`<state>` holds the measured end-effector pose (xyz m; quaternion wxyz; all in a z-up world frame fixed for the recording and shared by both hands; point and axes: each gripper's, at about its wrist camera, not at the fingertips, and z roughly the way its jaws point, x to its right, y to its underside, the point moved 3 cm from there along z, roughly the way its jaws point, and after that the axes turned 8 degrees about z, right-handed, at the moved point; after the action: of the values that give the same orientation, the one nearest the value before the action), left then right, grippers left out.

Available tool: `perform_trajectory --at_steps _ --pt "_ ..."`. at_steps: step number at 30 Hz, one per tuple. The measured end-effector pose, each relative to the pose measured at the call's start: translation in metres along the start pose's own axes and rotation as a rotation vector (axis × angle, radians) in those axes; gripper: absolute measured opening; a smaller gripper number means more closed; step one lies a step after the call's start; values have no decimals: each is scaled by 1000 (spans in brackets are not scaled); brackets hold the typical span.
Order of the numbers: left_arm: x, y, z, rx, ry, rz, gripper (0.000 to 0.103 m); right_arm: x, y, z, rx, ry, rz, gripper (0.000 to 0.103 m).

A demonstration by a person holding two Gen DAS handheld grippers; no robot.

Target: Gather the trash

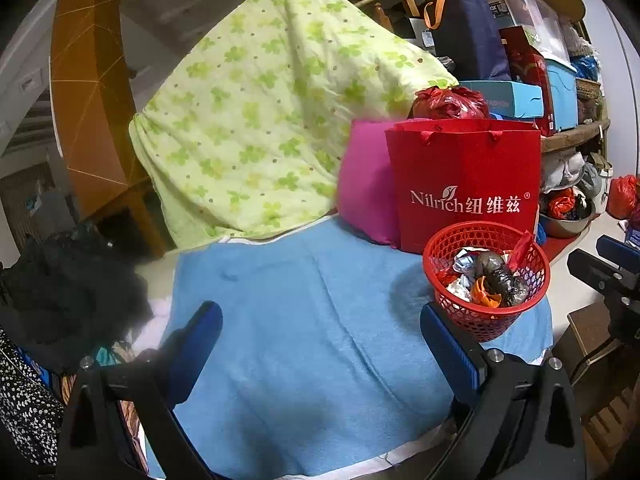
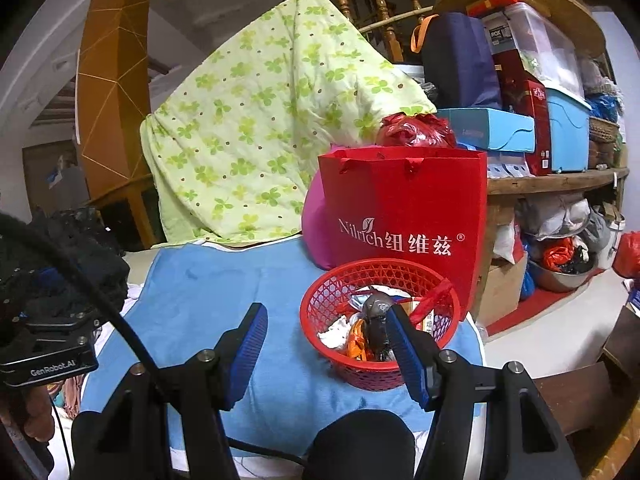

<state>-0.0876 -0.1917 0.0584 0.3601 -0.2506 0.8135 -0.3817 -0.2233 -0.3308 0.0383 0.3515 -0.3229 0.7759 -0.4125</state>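
trash basket point(image 2: 380, 320) sits just beyond open right gripper point(image 2: 326, 354).

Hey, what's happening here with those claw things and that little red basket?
A person holds a claw in each hand to gather trash. The red basket sits on a blue towel in front of a red Nilrich bag and already holds crumpled wrappers and bits of plastic. The left claw and the right claw are both open and empty, hovering near the basket.
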Motion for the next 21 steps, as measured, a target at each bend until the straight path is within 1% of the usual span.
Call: perform_trajectory --at_steps 21 --pt "2 4 -3 -7 -1 2 99 2 -1 -3 1 5 -1 66"
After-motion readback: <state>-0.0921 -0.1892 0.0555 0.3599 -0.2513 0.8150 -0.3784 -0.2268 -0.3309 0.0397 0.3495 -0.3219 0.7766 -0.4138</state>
